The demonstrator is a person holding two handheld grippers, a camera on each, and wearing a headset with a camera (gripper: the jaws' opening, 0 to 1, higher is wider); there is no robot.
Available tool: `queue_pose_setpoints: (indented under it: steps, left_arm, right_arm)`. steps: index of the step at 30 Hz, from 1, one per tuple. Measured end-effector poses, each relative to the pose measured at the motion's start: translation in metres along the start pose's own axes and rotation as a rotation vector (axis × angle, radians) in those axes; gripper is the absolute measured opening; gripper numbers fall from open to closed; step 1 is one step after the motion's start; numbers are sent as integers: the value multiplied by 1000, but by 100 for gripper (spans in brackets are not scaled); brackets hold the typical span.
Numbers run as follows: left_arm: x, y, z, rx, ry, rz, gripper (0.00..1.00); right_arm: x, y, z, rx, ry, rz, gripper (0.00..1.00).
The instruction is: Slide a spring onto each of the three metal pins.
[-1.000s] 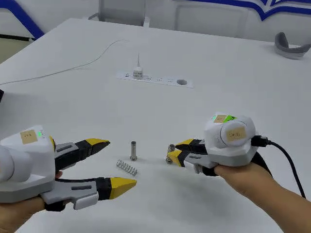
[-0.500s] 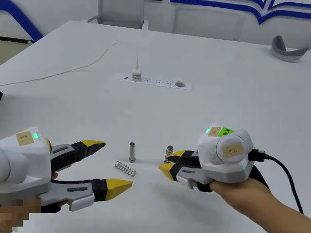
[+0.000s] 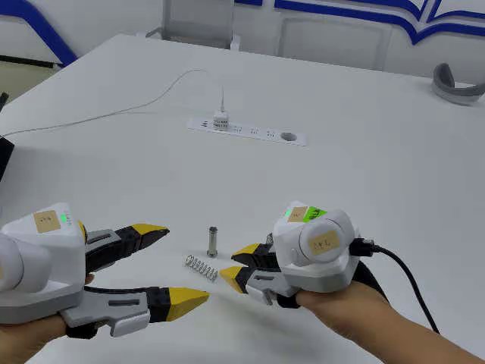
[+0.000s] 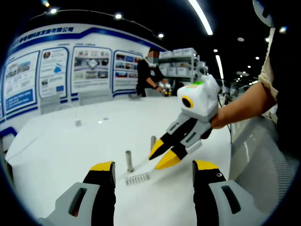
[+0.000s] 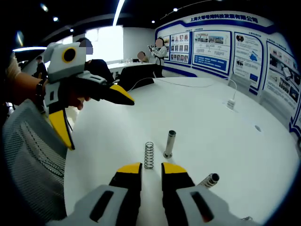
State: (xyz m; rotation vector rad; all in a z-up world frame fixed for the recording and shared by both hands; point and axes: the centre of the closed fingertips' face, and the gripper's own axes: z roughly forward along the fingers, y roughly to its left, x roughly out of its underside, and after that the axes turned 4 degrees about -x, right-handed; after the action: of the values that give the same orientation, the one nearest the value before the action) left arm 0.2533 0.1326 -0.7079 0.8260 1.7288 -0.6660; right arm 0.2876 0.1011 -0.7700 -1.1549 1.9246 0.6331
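- My left gripper (image 3: 186, 264) is spread wide and empty.
- My right gripper (image 3: 231, 264) holds nothing, its jaws a slim gap apart.
- A loose spring (image 3: 199, 266) lies on the counter (image 3: 341, 167) between them, just beside an upright pin (image 3: 213, 240).

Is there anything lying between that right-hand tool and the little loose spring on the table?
Nothing visible. Only bare table separates the tips of the right tool from the spring. The upright pin stands beside the spring, not in the path.
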Motion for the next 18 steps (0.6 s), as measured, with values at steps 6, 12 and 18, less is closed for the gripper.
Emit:
queue_pose_setpoints:
  steps: [6, 12, 18]
  left_arm:
    - [2, 2, 0, 3, 5, 0, 67]
    - [5, 0, 1, 14, 18, 4, 67]
    - [7, -2, 4, 23, 26, 3, 67]
  right_arm:
    - [5, 5, 15, -21, 21, 7, 17]
    - [11, 3, 23, -16, 34, 31, 17]
    - [17, 2, 28, -17, 48, 49, 17]
